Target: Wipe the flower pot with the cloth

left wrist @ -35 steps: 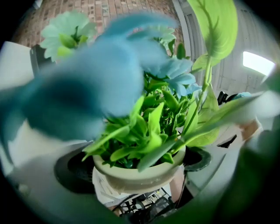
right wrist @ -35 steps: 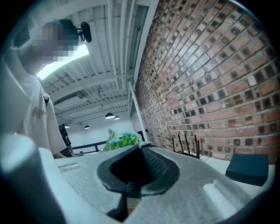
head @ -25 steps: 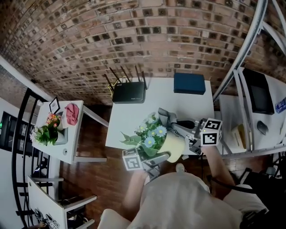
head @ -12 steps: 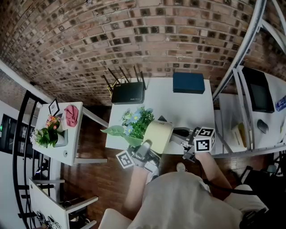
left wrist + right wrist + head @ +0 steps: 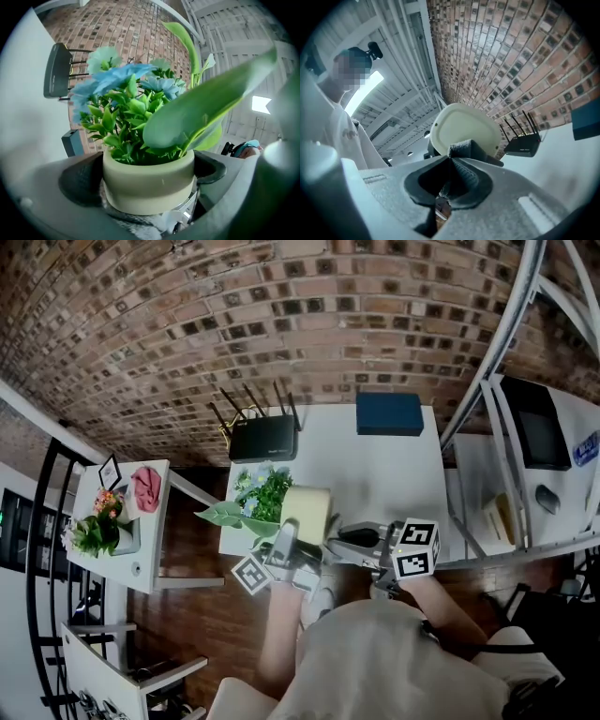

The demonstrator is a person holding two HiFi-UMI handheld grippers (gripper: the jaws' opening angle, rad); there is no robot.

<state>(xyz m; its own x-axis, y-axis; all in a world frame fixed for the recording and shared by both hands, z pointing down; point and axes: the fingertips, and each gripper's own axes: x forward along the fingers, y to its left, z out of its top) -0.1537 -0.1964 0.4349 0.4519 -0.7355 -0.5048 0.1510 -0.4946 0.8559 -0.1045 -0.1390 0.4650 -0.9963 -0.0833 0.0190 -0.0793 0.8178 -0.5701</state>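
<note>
A cream flower pot (image 5: 306,512) with blue flowers and green leaves is held tipped on its side over the white table's (image 5: 384,474) front edge, flowers pointing left. My left gripper (image 5: 286,547) is shut on the pot (image 5: 147,180), one jaw on each side of its wall. My right gripper (image 5: 354,538) is shut on a grey knit cloth (image 5: 464,151) just right of the pot. The right gripper view looks at the pot's round cream underside (image 5: 464,127), with the cloth's tip against it. A bit of grey cloth (image 5: 138,228) shows under the pot in the left gripper view.
A black router (image 5: 265,439) and a dark blue box (image 5: 389,414) stand at the table's back by the brick wall. At the left, a small white side table (image 5: 150,549) bears a potted plant (image 5: 97,526) and a pink cloth (image 5: 148,487). White equipment (image 5: 544,442) stands right.
The pot has been tipped from nearly upright onto its side and carried left, flowers now pointing left. My right gripper with the cloth has moved left to the pot's underside.
</note>
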